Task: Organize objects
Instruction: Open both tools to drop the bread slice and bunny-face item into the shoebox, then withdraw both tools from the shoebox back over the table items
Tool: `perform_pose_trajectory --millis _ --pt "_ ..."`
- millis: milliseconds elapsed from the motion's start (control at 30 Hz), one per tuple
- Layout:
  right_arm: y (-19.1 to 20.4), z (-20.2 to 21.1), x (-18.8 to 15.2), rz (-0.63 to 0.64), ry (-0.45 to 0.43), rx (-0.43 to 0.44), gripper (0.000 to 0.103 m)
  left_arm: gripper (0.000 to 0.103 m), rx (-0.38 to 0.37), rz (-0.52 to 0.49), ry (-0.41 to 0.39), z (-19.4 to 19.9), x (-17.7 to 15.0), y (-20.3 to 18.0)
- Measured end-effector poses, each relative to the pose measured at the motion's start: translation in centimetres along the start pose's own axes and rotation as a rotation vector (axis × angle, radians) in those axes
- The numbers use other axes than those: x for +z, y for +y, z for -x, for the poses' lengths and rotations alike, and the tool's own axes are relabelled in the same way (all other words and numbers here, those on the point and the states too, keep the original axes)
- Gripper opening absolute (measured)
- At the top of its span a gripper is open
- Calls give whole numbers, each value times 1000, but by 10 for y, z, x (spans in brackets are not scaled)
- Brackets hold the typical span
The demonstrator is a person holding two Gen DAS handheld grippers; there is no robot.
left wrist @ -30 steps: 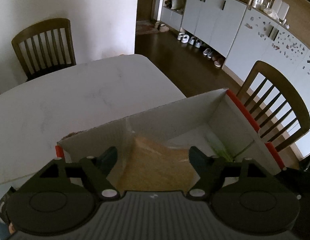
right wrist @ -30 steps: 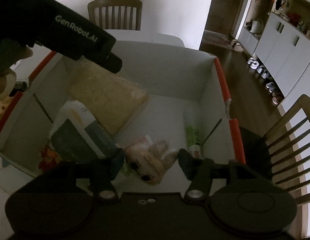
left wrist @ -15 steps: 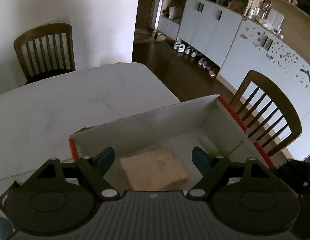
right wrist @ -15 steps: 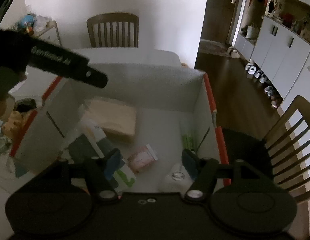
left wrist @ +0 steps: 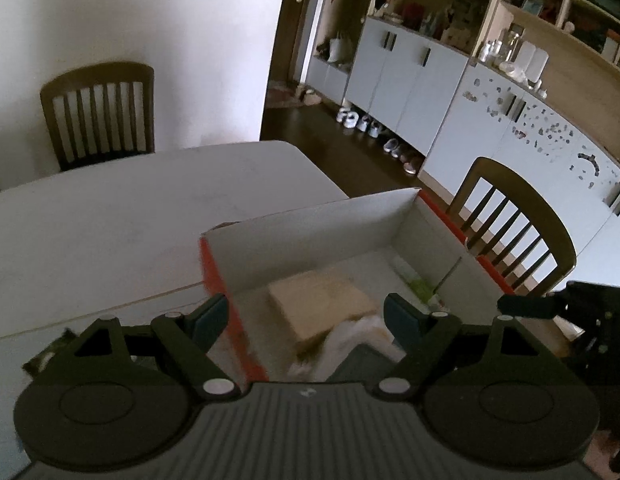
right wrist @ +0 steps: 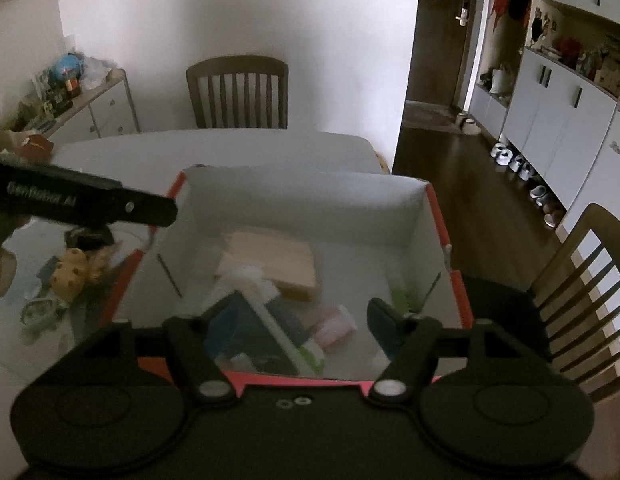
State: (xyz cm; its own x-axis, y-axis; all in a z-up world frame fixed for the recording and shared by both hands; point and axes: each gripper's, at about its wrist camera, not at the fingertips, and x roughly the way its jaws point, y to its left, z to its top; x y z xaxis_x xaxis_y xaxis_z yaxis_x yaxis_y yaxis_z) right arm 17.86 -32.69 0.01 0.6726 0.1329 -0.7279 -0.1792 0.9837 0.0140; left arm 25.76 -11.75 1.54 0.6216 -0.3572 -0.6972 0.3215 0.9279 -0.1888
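Observation:
A white cardboard box with red edges (right wrist: 310, 196) stands on the white table (right wrist: 238, 148). Inside lie a tan sponge-like block (right wrist: 274, 258), a white-and-dark bottle (right wrist: 266, 308), a pink pack (right wrist: 334, 324) and a green tube (right wrist: 402, 296). My right gripper (right wrist: 298, 320) is open and empty above the box's near side. My left gripper (left wrist: 306, 316) is open and empty over the box's left wall (left wrist: 218, 268), with the tan block (left wrist: 322, 300) and something white (left wrist: 350, 340) below it. The left gripper's body (right wrist: 82, 204) shows in the right wrist view.
Left of the box lie a yellow spotted plush toy (right wrist: 74, 268) and other small items (right wrist: 38, 312). Wooden chairs stand at the table's far end (right wrist: 238, 92) and right side (right wrist: 590, 280). White cabinets (left wrist: 430, 80) and shoes (left wrist: 366, 124) line the right wall.
Both grippers have lifted and pulled back from the box. The right one has let go of a plush toy. The left one has drifted left over the box wall.

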Motion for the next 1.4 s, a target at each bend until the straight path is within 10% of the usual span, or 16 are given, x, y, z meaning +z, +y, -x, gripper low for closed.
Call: perform_pose_trajectory --millis 600,867,1400 --pt "102 13 -9 -19 -14 73 88 84 21 37 5 83 -71 100" --pt "144 9 -10 -18 -10 77 91 101 74 28 6 105 -106 145" --pt "215 -37 3 36 65 73 91 103 107 -20 61 95 -154 213"
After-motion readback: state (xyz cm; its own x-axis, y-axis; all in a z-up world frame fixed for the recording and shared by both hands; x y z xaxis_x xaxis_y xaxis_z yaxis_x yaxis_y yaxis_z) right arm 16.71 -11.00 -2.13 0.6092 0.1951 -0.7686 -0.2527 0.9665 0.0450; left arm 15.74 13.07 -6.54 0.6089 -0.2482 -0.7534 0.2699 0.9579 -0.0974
